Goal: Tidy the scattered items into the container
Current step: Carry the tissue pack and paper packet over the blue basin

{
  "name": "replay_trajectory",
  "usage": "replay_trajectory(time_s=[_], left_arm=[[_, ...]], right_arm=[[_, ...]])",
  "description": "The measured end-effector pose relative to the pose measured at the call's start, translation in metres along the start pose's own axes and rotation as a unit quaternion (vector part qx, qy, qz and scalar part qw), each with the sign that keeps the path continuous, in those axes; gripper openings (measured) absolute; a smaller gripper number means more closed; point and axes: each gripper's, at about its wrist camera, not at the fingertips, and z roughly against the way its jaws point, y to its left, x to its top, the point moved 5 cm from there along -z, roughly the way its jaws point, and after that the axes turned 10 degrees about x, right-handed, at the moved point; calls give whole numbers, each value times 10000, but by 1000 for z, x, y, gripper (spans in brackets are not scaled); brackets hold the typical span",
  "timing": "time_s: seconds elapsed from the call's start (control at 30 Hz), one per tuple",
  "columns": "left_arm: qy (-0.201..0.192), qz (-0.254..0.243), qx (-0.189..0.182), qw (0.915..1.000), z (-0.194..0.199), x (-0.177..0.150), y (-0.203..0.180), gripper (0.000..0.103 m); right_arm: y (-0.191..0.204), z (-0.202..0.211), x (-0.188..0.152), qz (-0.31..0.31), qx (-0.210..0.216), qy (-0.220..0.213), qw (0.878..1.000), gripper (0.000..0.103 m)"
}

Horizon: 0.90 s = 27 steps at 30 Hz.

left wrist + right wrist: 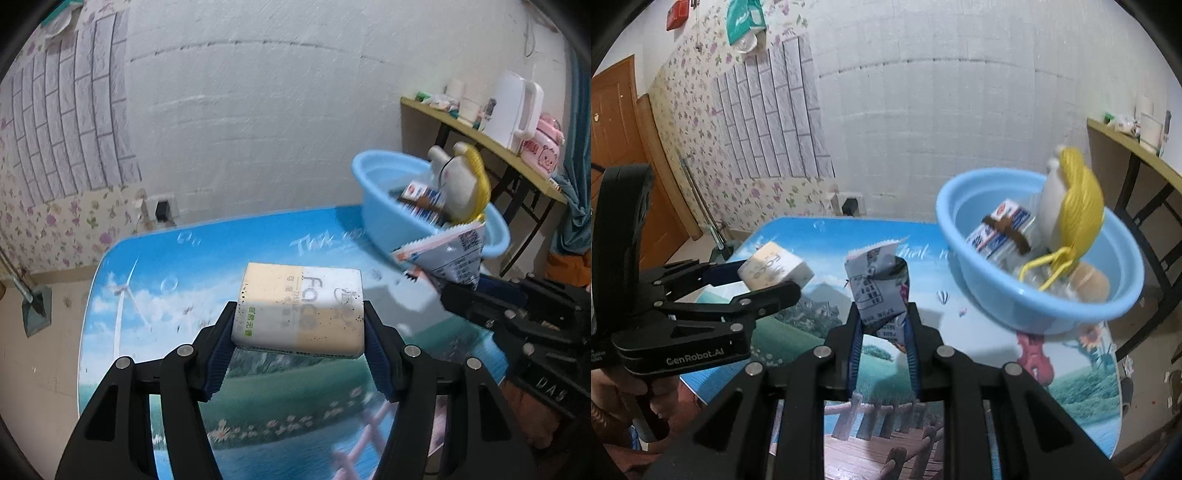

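Left gripper (299, 332) clamps the tissue pack (301, 308) by its ends: soft, light, squashy. Right gripper (882, 325) pinches a crinkly sachet (877, 288); basin (997, 310) at two o'clock.

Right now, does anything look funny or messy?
Yes: the doll stands up in the blue basin, poking above its rim, over the boxes. The snack packet in the right tool looks crumpled.
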Motion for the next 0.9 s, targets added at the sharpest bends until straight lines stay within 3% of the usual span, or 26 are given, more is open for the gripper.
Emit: replay_trajectory(time_s=[0.33, 0.9], left_arm=[[-300, -215, -211, 9991, 2, 52, -38, 62], [-267, -654, -430, 9966, -33, 97, -99, 62]], right_arm=[[-35, 22, 21, -158, -152, -284, 9994, 21], [-108, 17, 38, -634, -364, -374, 9966, 21]])
